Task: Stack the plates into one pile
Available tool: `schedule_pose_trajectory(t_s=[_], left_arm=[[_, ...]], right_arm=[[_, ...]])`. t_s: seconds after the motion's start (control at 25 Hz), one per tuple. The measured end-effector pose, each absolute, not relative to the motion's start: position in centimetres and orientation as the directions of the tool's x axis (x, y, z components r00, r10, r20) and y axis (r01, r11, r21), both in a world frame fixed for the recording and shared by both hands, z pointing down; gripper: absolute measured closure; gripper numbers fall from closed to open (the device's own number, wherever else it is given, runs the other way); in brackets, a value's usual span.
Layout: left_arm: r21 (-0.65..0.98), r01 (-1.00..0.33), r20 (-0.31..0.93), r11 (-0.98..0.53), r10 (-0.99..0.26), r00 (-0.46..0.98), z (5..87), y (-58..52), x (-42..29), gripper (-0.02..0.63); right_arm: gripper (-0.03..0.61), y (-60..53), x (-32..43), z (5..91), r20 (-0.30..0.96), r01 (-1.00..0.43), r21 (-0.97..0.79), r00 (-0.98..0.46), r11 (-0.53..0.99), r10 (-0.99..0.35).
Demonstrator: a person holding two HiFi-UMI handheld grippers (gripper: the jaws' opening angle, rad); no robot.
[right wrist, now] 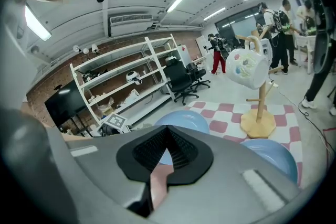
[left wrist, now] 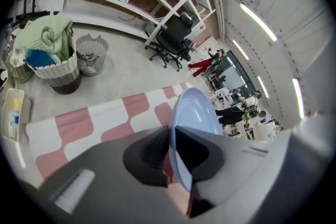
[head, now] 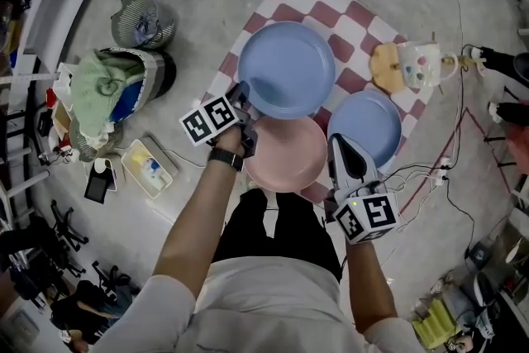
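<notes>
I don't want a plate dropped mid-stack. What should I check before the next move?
1. Left tool shut on the big blue plate at its rim: ok.
2. Right tool shut on the pink plate rim: ok.
3. Pink plate's top bare for stacking: ok.
4. Small blue plate flat on the checked cloth: ok.
5. Mug stand apart from the big blue plate: ok.
6. Grips firm enough to carry: cannot tell.

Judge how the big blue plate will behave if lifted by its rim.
The big blue plate looks rigid, so flexing is unlikely. The left gripper pinches only its rim, so it may tilt or slip; the surface looks glossy.
</notes>
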State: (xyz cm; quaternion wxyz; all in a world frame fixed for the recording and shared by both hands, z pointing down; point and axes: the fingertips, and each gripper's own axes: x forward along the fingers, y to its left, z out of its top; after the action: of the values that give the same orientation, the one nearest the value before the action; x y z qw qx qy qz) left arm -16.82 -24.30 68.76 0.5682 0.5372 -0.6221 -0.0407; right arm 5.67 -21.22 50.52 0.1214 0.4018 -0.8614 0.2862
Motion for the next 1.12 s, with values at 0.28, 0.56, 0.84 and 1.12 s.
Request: schedule_pose_trajectory(t_s=[0.28,0.56,0.84,1.12], left_arm=[[0.671,-0.646,0.653,0.364,-0.703,0.282,66.9,-20.2,-16.2,0.574],[0.676,-0.66,0.662,0.329,-0.664,0.348,66.9,-15.4,-14.5,0.571],[0.681,-0.664,0.674,0.309,-0.619,0.404,67.8,-11.3,-12.9,0.571],[0.679,-0.669,0.689,0.302,-0.576,0.44,69.5,-8.1,-11.6,0.571]], right_arm=[[0.569,-19.3,7.3,49.3,0.423,-0.794,-0.387,-0.604,0.468,-0.675],[0.569,-16.9,9.4,48.9,0.419,-0.827,-0.385,-0.552,0.41,-0.721],[0.569,-14.6,10.7,49.0,0.423,-0.849,-0.372,-0.515,0.375,-0.746],[0.569,-12.5,11.9,50.2,0.442,-0.866,-0.359,-0.487,0.349,-0.753]])
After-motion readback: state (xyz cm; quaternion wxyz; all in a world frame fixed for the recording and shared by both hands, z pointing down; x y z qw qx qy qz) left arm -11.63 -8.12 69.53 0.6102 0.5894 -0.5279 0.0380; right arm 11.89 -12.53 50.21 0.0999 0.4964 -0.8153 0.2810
